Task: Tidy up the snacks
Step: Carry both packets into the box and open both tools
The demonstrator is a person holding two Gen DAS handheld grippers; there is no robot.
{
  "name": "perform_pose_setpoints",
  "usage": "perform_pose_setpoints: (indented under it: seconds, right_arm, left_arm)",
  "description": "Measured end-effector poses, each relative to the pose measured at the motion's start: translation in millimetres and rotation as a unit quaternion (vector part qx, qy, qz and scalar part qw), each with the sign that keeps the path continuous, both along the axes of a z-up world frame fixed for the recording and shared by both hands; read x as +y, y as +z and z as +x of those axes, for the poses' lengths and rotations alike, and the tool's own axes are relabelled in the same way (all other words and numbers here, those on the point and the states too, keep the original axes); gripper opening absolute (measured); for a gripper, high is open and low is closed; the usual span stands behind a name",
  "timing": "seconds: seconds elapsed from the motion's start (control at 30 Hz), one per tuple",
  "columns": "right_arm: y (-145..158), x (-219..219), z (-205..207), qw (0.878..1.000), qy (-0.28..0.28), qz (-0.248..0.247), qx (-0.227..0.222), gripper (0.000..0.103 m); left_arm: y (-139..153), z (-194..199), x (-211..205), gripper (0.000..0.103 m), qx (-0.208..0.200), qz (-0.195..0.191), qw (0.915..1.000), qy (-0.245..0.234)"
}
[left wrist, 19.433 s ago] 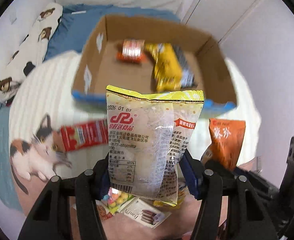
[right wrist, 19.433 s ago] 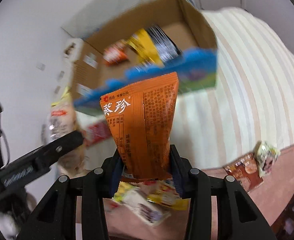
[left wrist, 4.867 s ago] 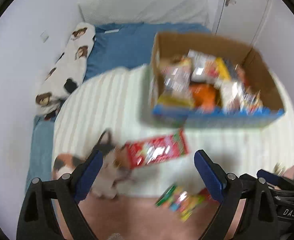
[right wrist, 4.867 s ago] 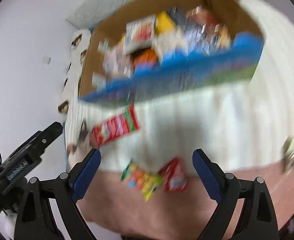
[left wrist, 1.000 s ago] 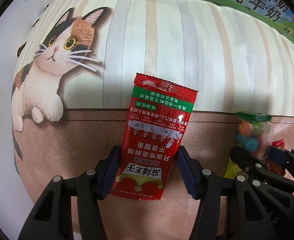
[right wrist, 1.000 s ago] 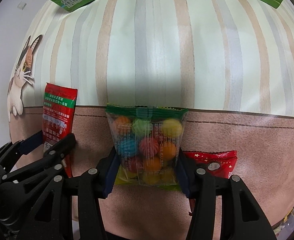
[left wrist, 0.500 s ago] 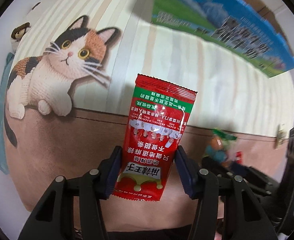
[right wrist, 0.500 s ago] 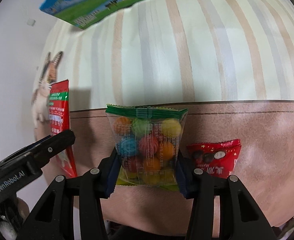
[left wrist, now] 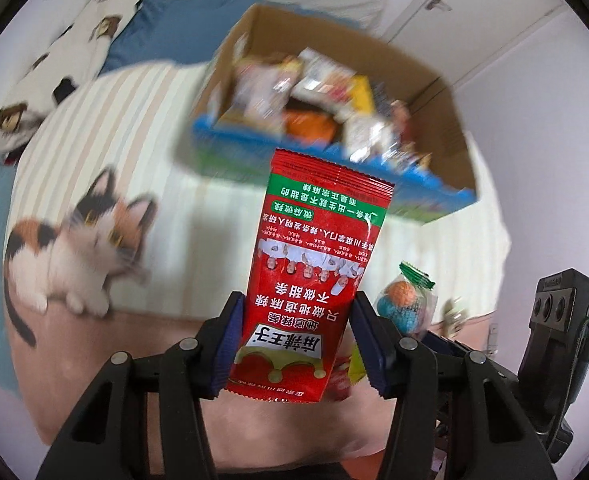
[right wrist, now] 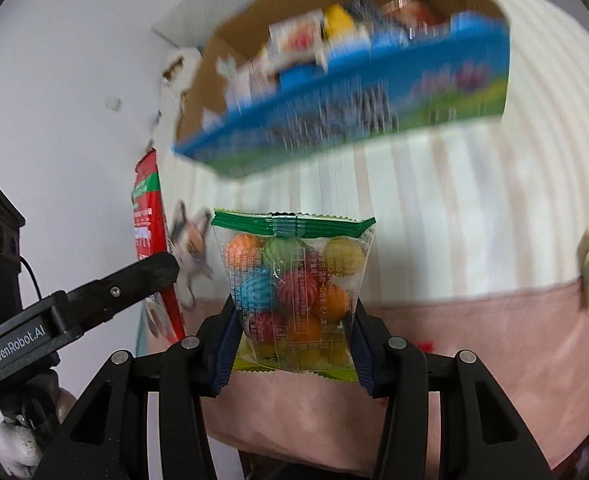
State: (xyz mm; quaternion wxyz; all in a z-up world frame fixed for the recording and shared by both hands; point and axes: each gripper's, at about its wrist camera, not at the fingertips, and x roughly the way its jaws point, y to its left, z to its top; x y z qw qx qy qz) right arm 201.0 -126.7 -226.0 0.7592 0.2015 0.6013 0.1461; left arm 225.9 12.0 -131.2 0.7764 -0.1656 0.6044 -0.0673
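My left gripper (left wrist: 296,344) is clenched on the lower end of a red snack packet (left wrist: 314,276), which stands up between its blue pads. My right gripper (right wrist: 294,346) pinches the bottom of a clear bag of coloured candy balls (right wrist: 294,284), upright too. Both packs hang above the striped blanket (left wrist: 134,152), with the cardboard box (left wrist: 434,92) of snacks lying farther off, beyond them.

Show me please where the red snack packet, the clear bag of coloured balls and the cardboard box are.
red snack packet (left wrist: 314,276), left wrist view, middle.
bag of coloured balls (right wrist: 292,284), right wrist view, middle.
cardboard box (left wrist: 440,116), left wrist view, inner wall.
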Motion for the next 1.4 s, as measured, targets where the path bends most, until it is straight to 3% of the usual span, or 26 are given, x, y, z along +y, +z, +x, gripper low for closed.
perform_pose_setpoints:
  seconds: [0.2, 0.33, 0.5, 0.73, 1.1, 1.13, 1.17, 1.23, 1.27, 1.4]
  right_arm:
    - [51, -25, 44, 0.999, -0.016, 0.01, -0.051, 0.051]
    - [80, -44, 78, 0.996, -0.025, 0.002, -0.081, 0.051]
    - [93, -64, 127, 0.994, -0.036, -0.017, -0.098, 0.051]
    - [71, -81, 182, 0.994, -0.045, -0.048, -0.082, 0.051]
    - [15, -91, 228, 0.992, -0.049, -0.11, -0.033, 0.052]
    - [10, -92, 232, 0.991, -0.051, -0.119, -0.024, 0.059]
    - [5, -94, 236, 0.99, -0.055, -0.127, -0.016, 0.076]
    - [4, -95, 240, 0.99, -0.056, -0.128, -0.019, 0.08]
    - [3, -94, 242, 0.989, -0.055, -0.134, -0.017, 0.082]
    - [6, -86, 243, 0.989, -0.043, -0.141, -0.014, 0.094]
  left_arm:
    - [30, 57, -17, 0.05, -0.031, -0.015, 0.9993, -0.016]
    - [50, 101, -18, 0.05, -0.053, 0.004, 0.9983, -0.024]
    - [53, 148, -10, 0.05, -0.06, 0.024, 0.9977, -0.02]
    - [10, 194, 3, 0.05, -0.025, 0.046, 0.9985, -0.013]
    - [-76, 199, 15, 0.051, 0.078, 0.061, 0.9951, 0.007]
    - [-80, 198, 17, 0.051, 0.083, 0.058, 0.9947, 0.014]
    - [-83, 198, 20, 0.052, 0.089, 0.054, 0.9943, 0.022]
    - [-85, 199, 20, 0.07, 0.091, 0.062, 0.9937, 0.022]
    - [-83, 199, 19, 0.085, 0.087, 0.071, 0.9934, 0.022]
    - [-75, 194, 11, 0.09, 0.068, 0.084, 0.9941, 0.013]
